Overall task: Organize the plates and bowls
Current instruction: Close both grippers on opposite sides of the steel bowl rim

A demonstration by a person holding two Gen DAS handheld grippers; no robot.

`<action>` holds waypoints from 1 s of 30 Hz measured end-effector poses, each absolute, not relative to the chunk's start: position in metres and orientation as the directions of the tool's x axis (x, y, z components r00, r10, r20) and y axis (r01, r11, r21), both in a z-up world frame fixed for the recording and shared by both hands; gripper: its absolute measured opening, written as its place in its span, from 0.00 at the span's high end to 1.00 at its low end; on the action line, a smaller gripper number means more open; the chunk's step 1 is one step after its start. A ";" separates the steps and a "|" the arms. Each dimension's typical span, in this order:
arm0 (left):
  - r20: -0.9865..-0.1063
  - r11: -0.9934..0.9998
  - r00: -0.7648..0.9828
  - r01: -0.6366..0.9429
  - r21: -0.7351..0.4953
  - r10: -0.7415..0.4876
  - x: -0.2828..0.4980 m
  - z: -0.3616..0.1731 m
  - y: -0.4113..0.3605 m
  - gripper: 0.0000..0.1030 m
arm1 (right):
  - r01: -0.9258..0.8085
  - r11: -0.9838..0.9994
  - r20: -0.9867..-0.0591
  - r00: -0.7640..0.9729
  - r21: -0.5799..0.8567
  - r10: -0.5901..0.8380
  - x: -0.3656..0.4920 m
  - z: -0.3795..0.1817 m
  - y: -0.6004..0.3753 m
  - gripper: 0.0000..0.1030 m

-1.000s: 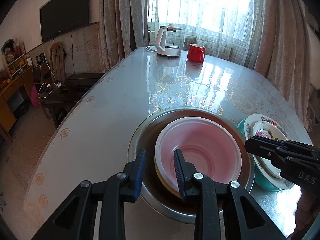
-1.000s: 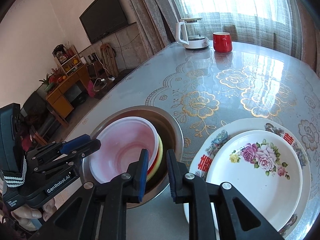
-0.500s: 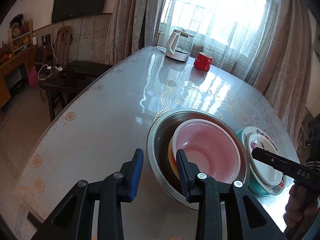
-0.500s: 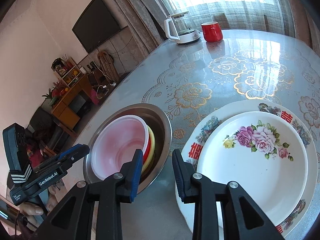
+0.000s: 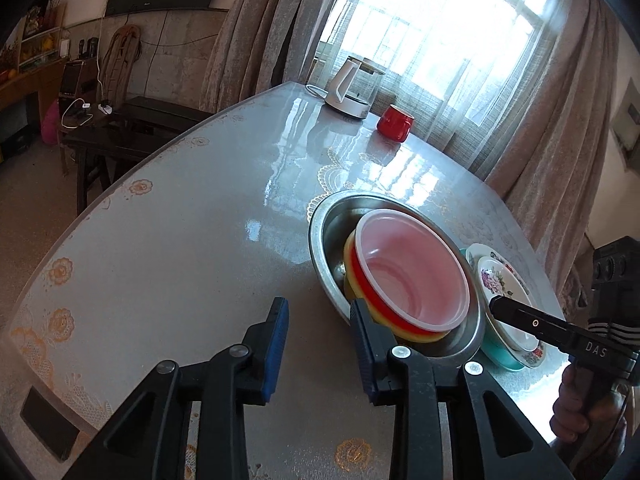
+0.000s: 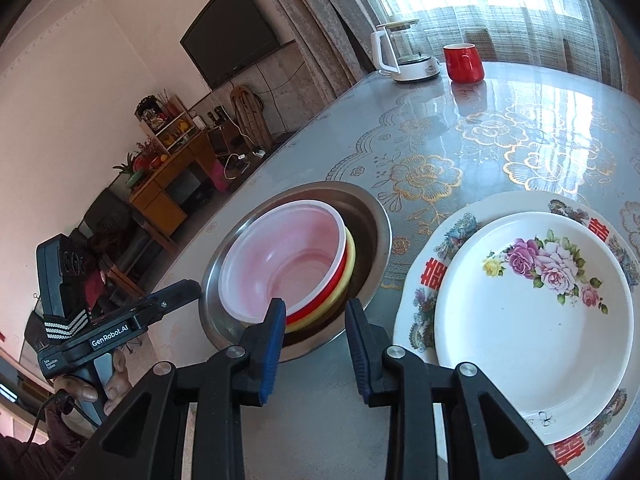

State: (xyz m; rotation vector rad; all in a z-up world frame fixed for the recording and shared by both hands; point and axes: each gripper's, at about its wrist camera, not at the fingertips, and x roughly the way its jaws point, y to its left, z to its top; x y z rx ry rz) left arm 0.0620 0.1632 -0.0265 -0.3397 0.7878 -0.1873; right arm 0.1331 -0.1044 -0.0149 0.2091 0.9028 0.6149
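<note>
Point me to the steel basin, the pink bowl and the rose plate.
steel basin (image 6: 376,220): right wrist view, bare far rim.
pink bowl (image 6: 288,256): right wrist view, inner wall.
rose plate (image 6: 532,320): right wrist view, white centre.

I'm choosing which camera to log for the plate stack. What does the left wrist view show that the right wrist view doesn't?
Only the left wrist view shows the teal dish under the plates and a dark bench beside the table.

Only the right wrist view shows the whole flowered plate on the larger patterned plate, and the wall television.

Both show the pink bowl nested in red and yellow bowls inside the steel basin, the kettle, the red mug, and both grippers open.
</note>
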 end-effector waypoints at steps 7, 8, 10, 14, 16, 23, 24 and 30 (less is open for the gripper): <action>-0.651 0.900 0.676 0.043 -0.433 -0.346 0.068 -0.029 0.169 0.76 | -0.341 0.811 -0.666 0.462 0.475 0.585 0.143 -0.024 -0.124 0.70; -0.650 0.895 0.672 0.043 -0.445 -0.356 0.070 -0.029 0.169 0.77 | -0.340 0.808 -0.664 0.460 0.481 0.589 0.143 -0.025 -0.125 0.70; -0.651 0.890 0.666 0.042 -0.455 -0.364 0.074 -0.029 0.169 0.77 | -0.340 0.806 -0.663 0.458 0.484 0.592 0.144 -0.025 -0.125 0.70; -0.655 0.887 0.661 0.035 -0.461 -0.367 0.081 -0.029 0.169 0.81 | -0.344 0.813 -0.671 0.460 0.469 0.581 0.148 -0.026 -0.122 0.70; -0.656 0.888 0.659 0.037 -0.459 -0.366 0.084 -0.029 0.169 0.81 | -0.352 0.816 -0.674 0.460 0.459 0.578 0.148 -0.026 -0.119 0.70; -0.661 0.904 0.666 0.050 -0.425 -0.347 0.096 -0.030 0.165 0.81 | -0.363 0.836 -0.699 0.464 0.411 0.545 0.155 -0.030 -0.112 0.70; -0.658 0.904 0.669 0.050 -0.425 -0.347 0.098 -0.031 0.165 0.81 | -0.366 0.838 -0.703 0.460 0.406 0.542 0.156 -0.032 -0.111 0.70; -0.663 0.908 0.674 0.029 -0.417 -0.326 0.111 -0.033 0.166 0.78 | -0.355 0.838 -0.711 0.449 0.414 0.541 0.165 -0.037 -0.103 0.71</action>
